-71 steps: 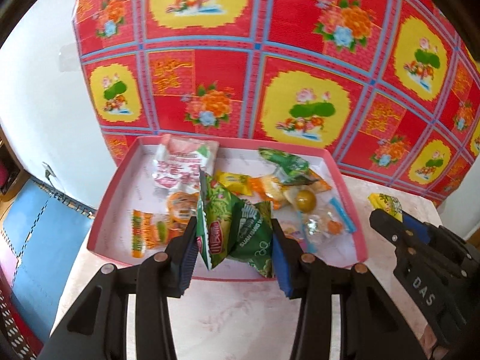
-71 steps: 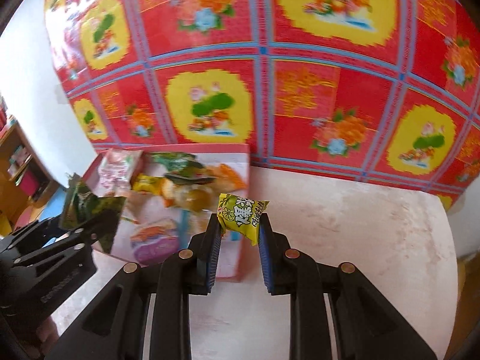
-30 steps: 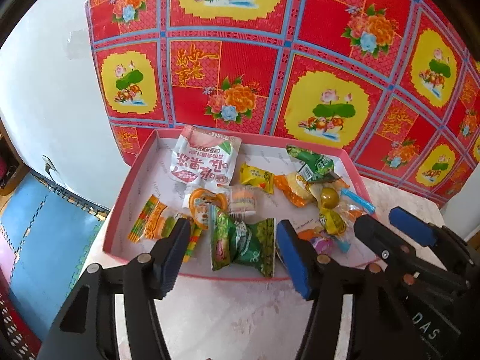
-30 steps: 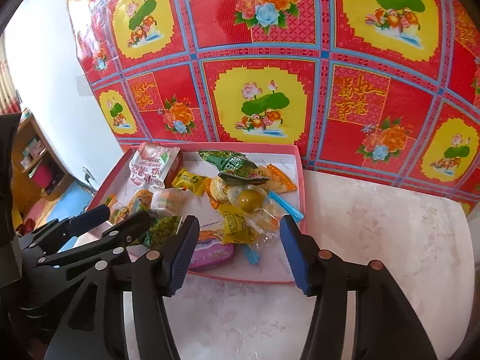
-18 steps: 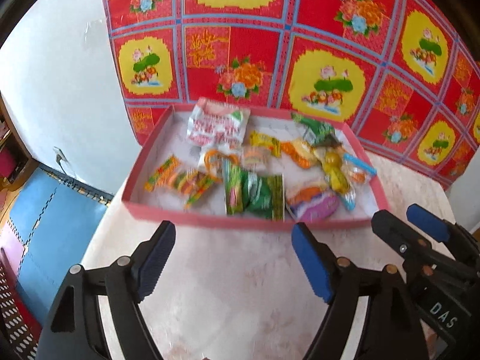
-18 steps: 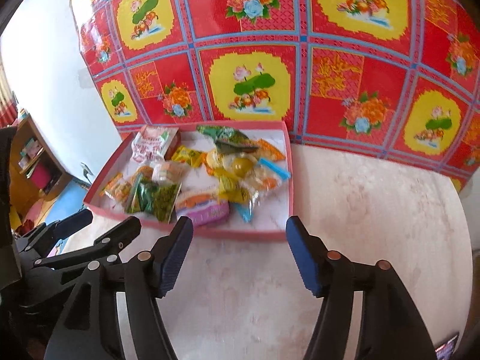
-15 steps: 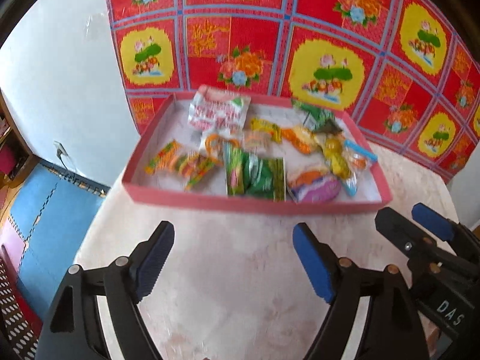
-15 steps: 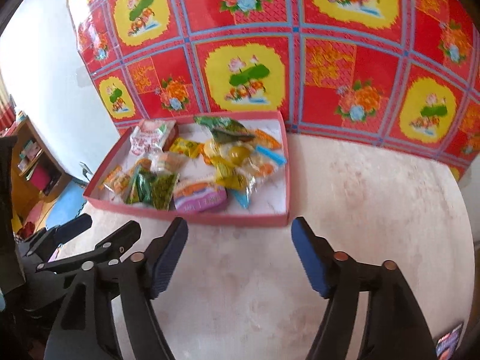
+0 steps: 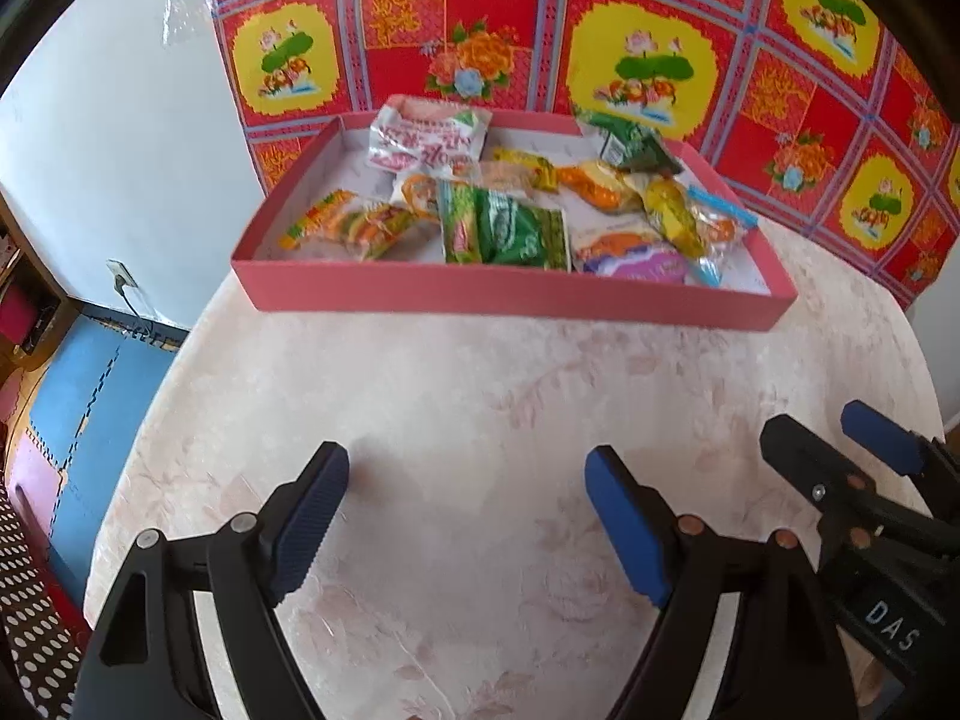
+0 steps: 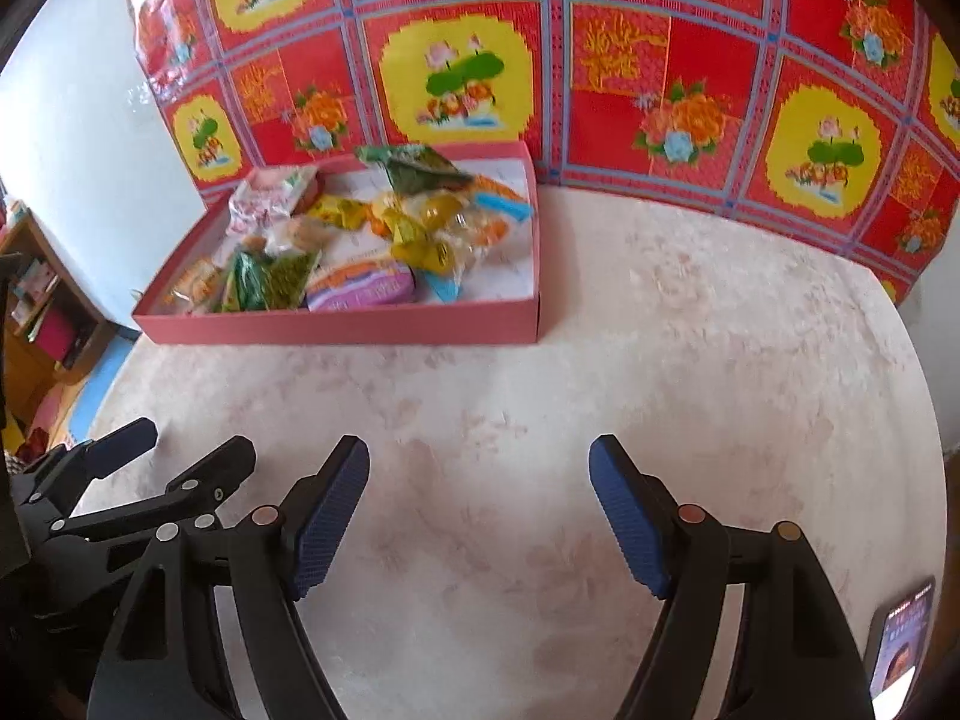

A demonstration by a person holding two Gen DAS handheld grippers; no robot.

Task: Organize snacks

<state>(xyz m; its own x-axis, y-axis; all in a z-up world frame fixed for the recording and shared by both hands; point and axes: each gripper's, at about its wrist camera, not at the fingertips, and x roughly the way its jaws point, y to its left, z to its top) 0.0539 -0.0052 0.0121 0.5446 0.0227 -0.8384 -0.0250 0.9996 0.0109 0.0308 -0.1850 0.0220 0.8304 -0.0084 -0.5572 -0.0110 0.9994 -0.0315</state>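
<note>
Lying heaped in the pink tray [image 9: 516, 303], the snack packets include a green packet [image 9: 510, 234], a white-and-red pouch [image 9: 429, 138] and a purple pack [image 10: 366, 288]. That tray sits at the far side of the pale floral table [image 9: 480, 420], against a red patterned cloth [image 10: 660, 60]. Well back from it, the left gripper [image 9: 467, 498] and right gripper [image 10: 479, 498] hover with jaws spread wide, empty. A phone [image 10: 903, 636] lies at the table's right edge.

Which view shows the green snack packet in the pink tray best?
The left wrist view: the green snack packet lies nearly face-on, its front print visible. In the right wrist view it sits far left in the pink tray, foreshortened and crumpled.
</note>
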